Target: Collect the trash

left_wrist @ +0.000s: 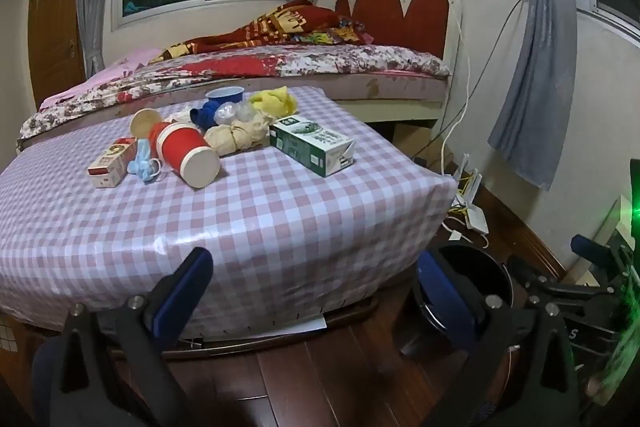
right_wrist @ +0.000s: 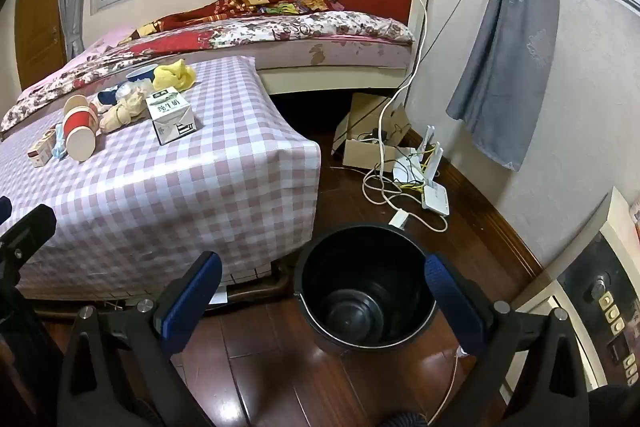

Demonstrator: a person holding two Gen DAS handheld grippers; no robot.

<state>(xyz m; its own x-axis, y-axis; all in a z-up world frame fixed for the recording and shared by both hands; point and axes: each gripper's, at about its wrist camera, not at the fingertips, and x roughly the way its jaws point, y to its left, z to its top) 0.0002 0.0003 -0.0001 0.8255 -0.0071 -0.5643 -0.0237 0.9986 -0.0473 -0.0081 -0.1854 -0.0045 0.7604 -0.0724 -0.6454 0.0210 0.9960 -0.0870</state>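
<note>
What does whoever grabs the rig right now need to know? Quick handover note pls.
Left tool: open, empty, held low in front of the table.
Right tool: open, empty, above the black bin on the floor by the table corner.
Trash all still on the table: red cup on its side, milk carton, small red box, blue mask, beige wad, yellow wad, blue cup.
Done: nothing; the bin looks empty.
Left: everything into the bin.

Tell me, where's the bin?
The bin stands on the floor by the table's right corner, between the right claw's fingers in its view.
</note>
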